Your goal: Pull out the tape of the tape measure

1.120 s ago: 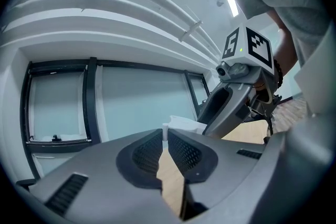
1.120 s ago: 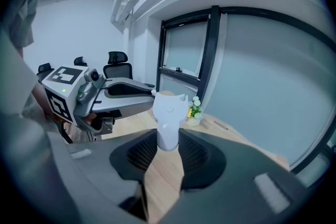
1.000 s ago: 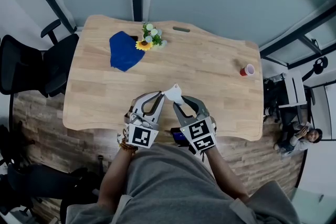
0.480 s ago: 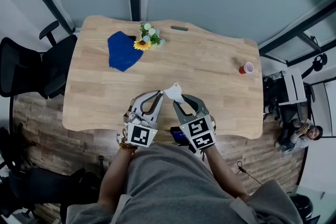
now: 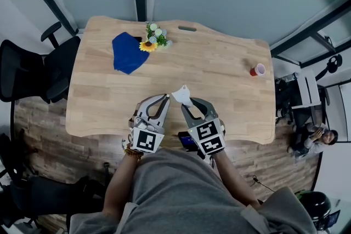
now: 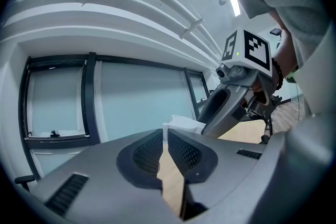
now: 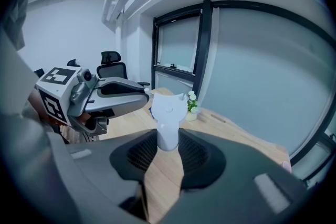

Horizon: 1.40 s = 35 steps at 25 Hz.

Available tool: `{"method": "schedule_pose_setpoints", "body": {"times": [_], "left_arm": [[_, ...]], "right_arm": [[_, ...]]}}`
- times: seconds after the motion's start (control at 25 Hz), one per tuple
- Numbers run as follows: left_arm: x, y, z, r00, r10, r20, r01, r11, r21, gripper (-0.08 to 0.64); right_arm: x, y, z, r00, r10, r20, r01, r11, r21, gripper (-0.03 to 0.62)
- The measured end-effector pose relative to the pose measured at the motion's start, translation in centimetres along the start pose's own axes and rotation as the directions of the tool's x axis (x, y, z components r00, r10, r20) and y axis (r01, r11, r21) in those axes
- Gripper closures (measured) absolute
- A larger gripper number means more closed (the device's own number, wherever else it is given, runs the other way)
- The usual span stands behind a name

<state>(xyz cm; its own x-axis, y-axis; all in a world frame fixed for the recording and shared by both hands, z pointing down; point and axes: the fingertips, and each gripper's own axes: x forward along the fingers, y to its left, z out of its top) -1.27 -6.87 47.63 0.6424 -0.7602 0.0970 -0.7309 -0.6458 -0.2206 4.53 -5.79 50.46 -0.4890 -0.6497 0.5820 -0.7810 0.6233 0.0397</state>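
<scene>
holding a small white plastic tape measure (image 5: pixel 181 96) in the air over the near part of a pale wooden table (image 5: pixel 230 85), a person works two grey hand-held grippers. the right gripper (image 7: pixel 167 140) clamps the case's narrow lower end. the left gripper (image 6: pixel 166 135), jaws almost together, pinches a thin white end tab (image 6: pixel 166 127) beside the case. a crumpled blue cloth (image 5: pixel 127 53), a small flower bunch (image 5: pixel 155 39) and a red cup (image 5: pixel 258 71) sit farther back.
</scene>
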Motion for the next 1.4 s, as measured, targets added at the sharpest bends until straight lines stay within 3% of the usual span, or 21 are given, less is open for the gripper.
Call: {"method": "schedule_pose_setpoints", "body": {"times": [0.6, 0.8, 1.4], "left_arm": [[-0.1, 0.2, -0.6, 1.0, 0.004, -0.017, -0.004, 1.0, -0.005, 0.525], [-0.4, 0.6, -0.7, 1.0, 0.021, -0.018, -0.021, 1.0, -0.02, 0.525], [-0.4, 0.8, -1.6, 0.999, 0.025, -0.038, -0.026, 0.999, -0.019, 0.525]], "right_arm": [[0.5, -0.6, -1.1, 1.0, -0.012, -0.026, 0.012, 1.0, 0.028, 0.46], [0.3, -2.0, -1.6, 0.999, -0.031, -0.029, 0.033, 0.996, 0.078, 0.46], [0.6, -2.7, -2.0, 0.998, -0.04, -0.04, 0.043, 0.996, 0.074, 0.46]]}}
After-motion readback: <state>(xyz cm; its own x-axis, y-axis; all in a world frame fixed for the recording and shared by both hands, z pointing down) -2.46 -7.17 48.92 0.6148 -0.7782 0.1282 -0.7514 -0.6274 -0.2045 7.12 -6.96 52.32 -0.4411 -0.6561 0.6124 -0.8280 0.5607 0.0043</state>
